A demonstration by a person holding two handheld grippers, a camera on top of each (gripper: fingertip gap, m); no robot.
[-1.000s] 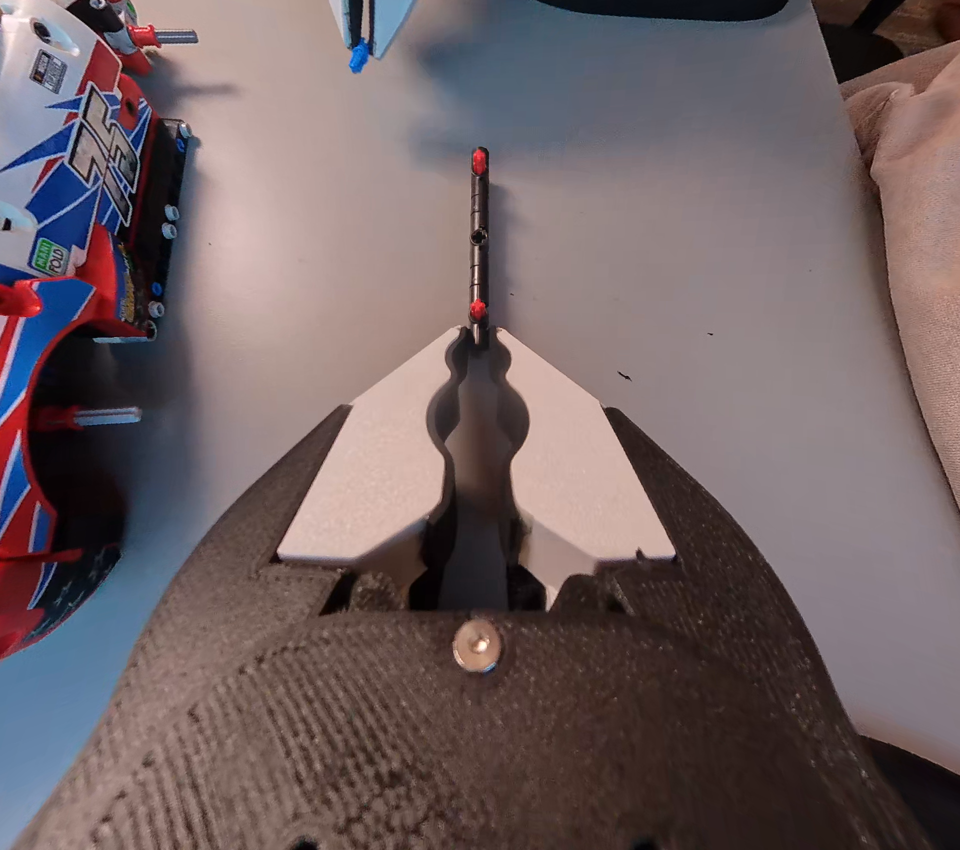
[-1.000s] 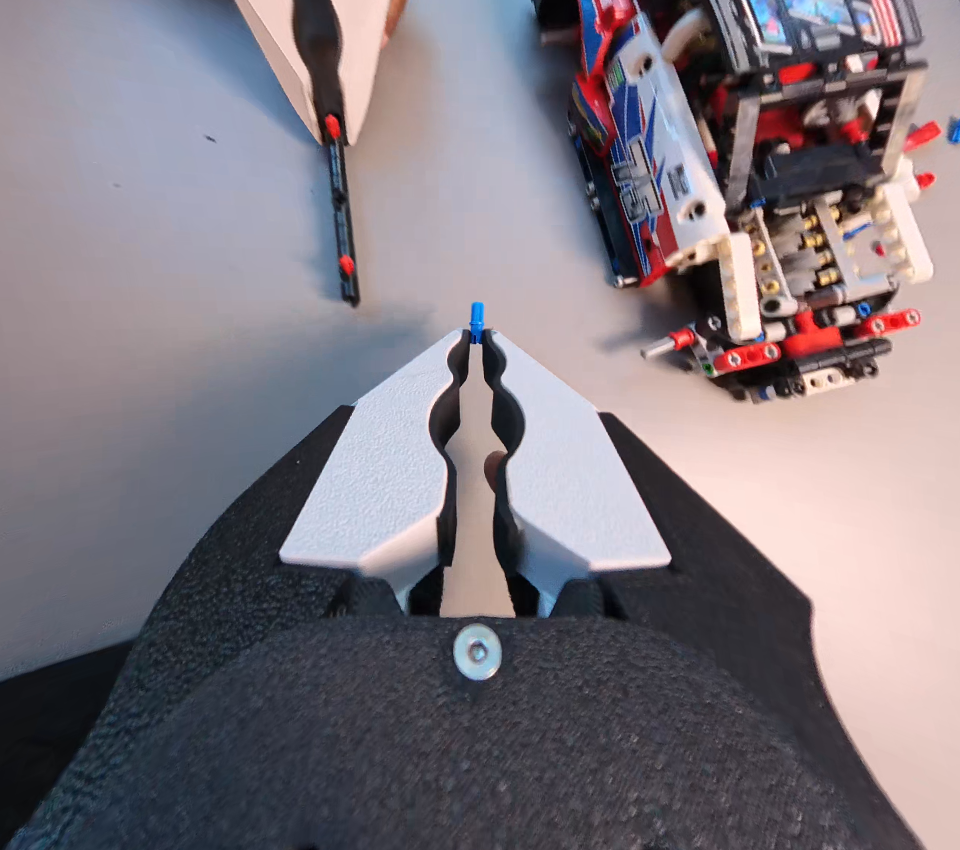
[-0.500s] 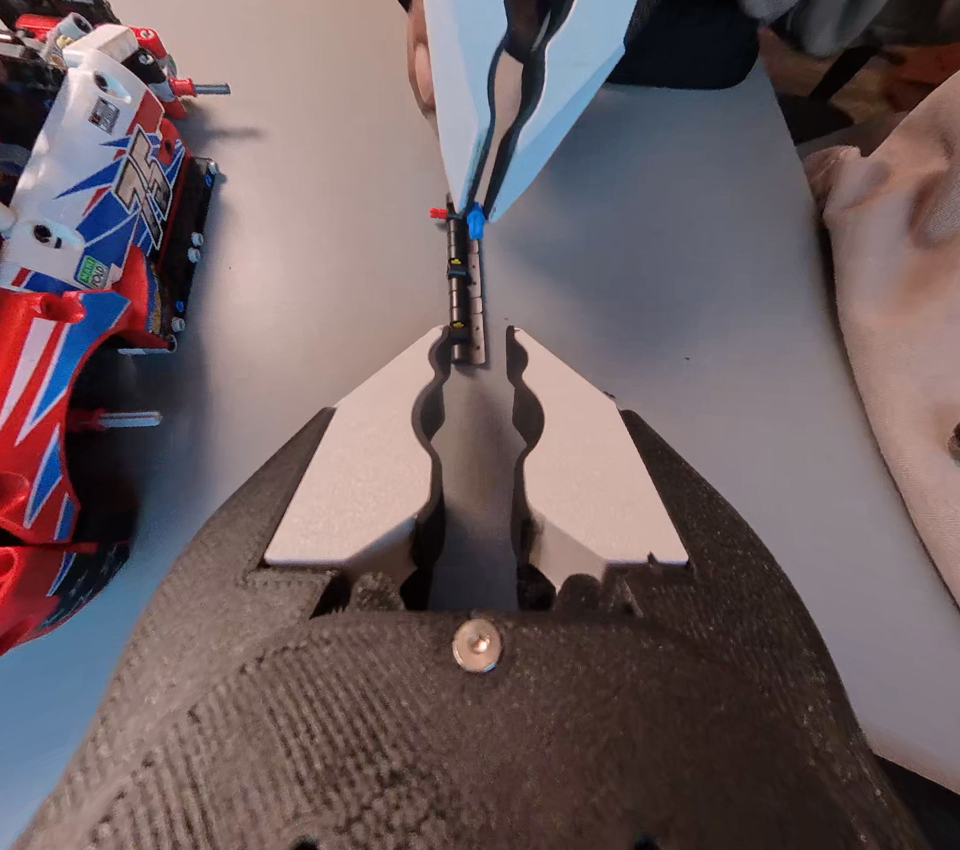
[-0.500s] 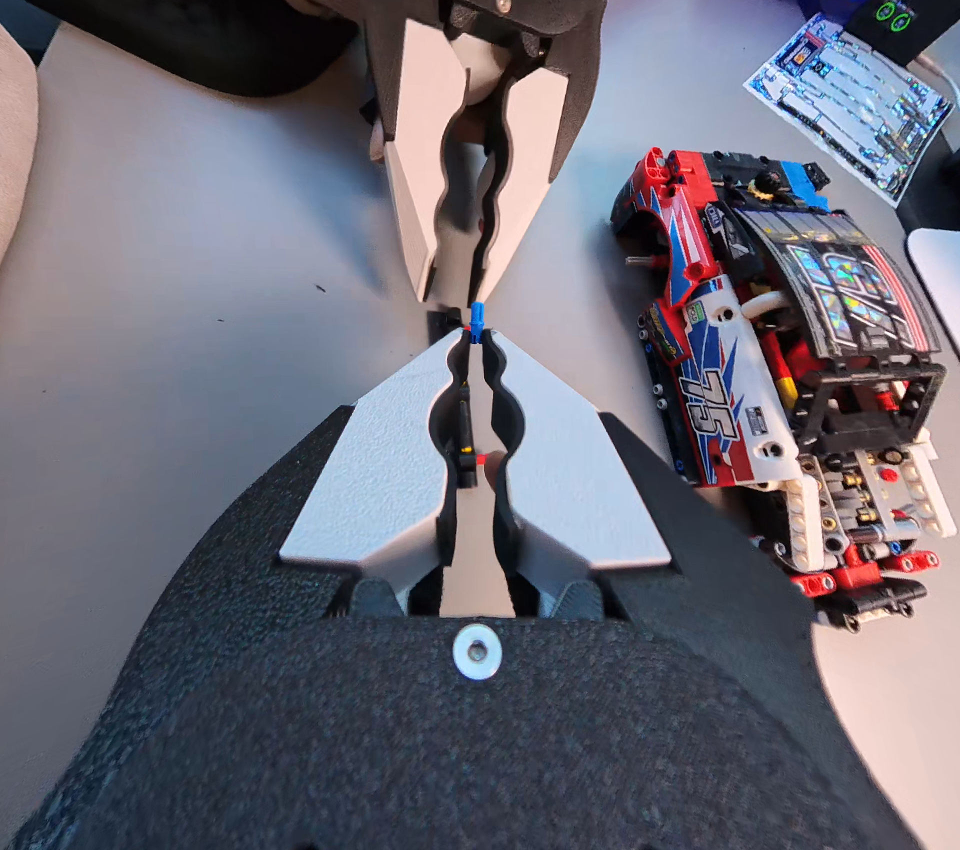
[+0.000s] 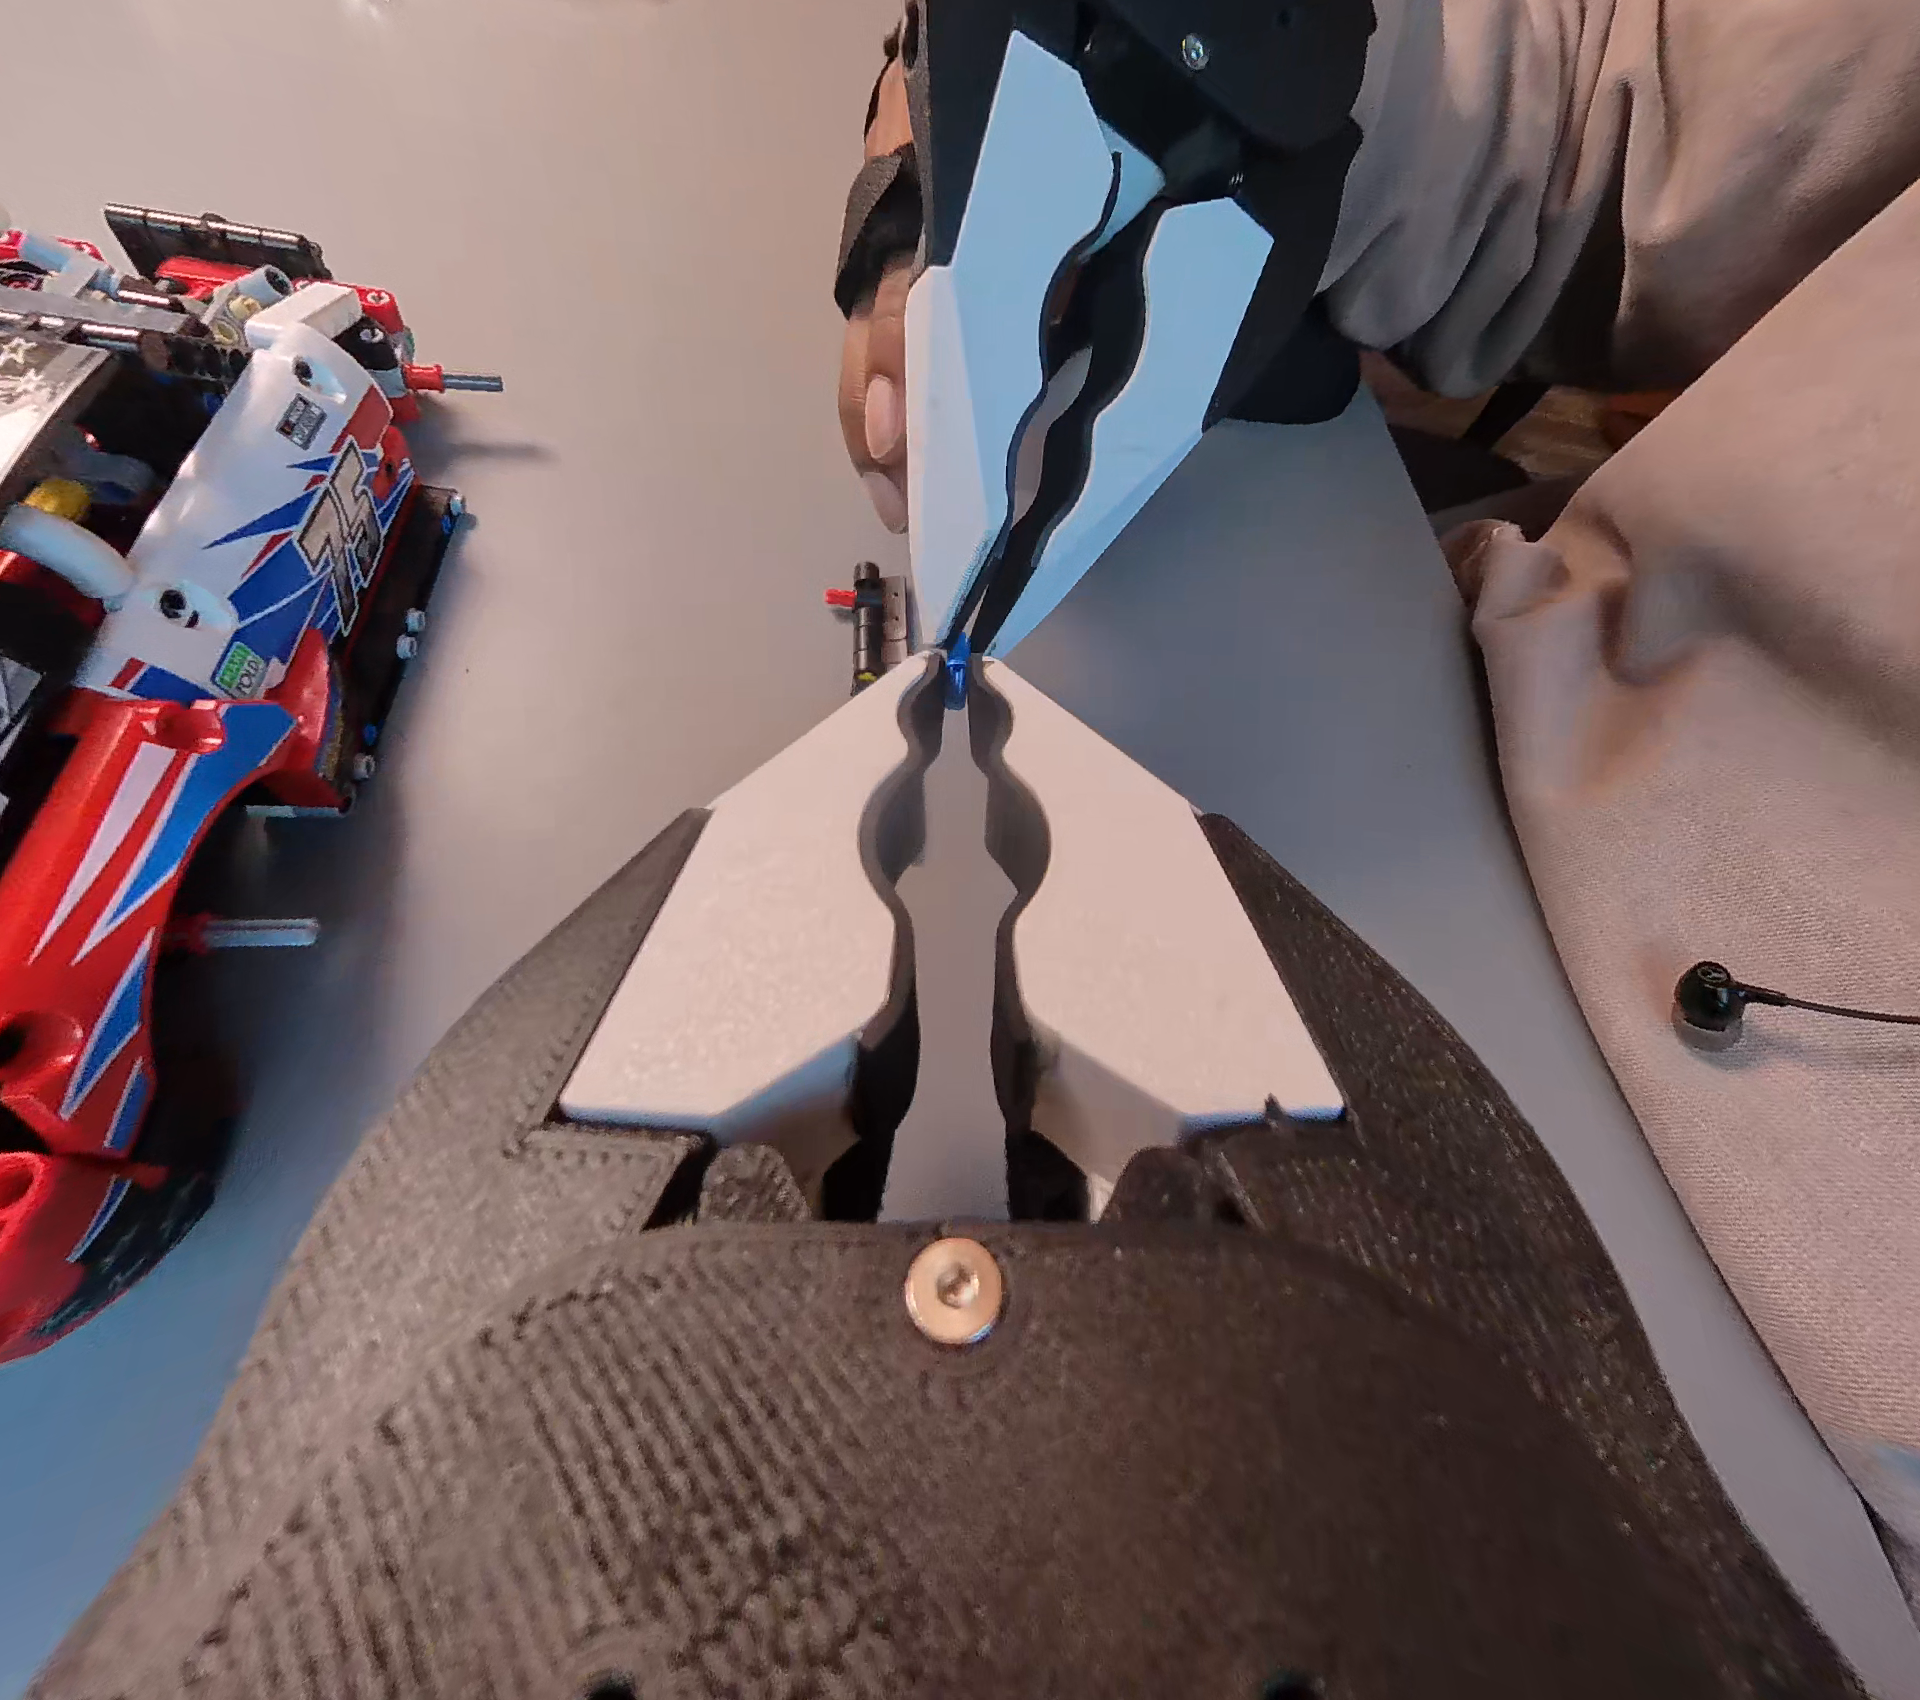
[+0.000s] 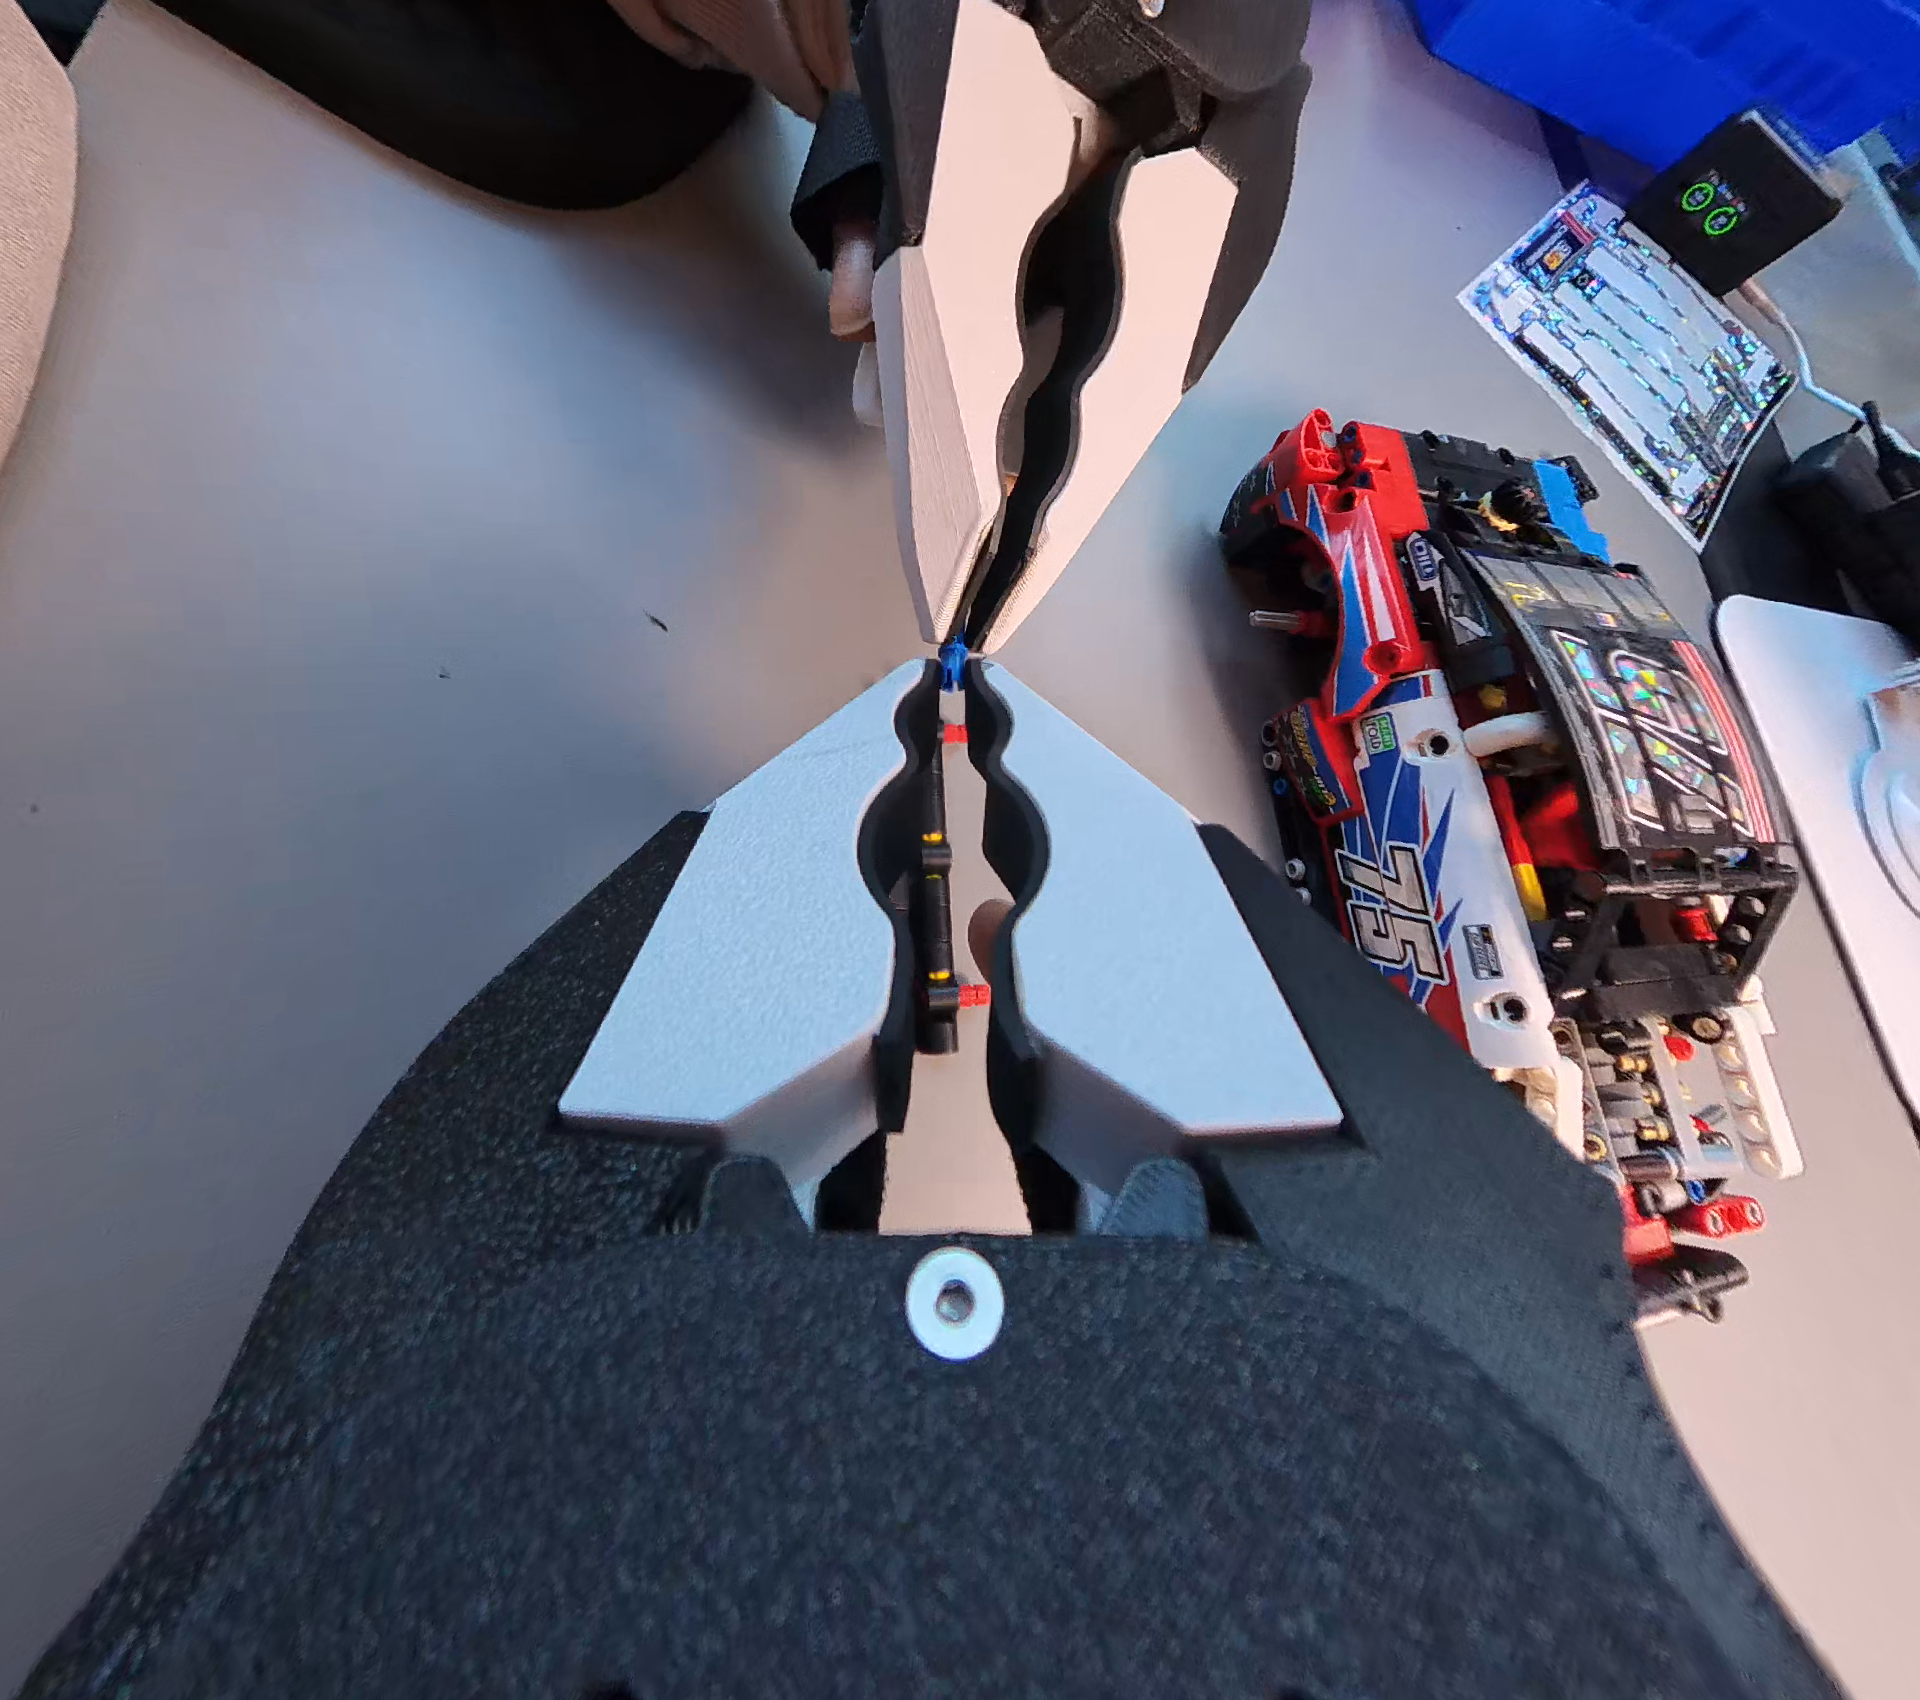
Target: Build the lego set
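Left wrist view: both grippers [image 5: 953, 676] [image 6: 951, 676] are pinching, seemingly together, one blue pin [image 5: 954, 680], tips meeting.

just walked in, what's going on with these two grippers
A person holds a gripper in each hand. The left gripper and right gripper meet tip to tip, both apparently pinching one small blue pin. A black beam lies on the table below them, the part-built lego car off to one side.
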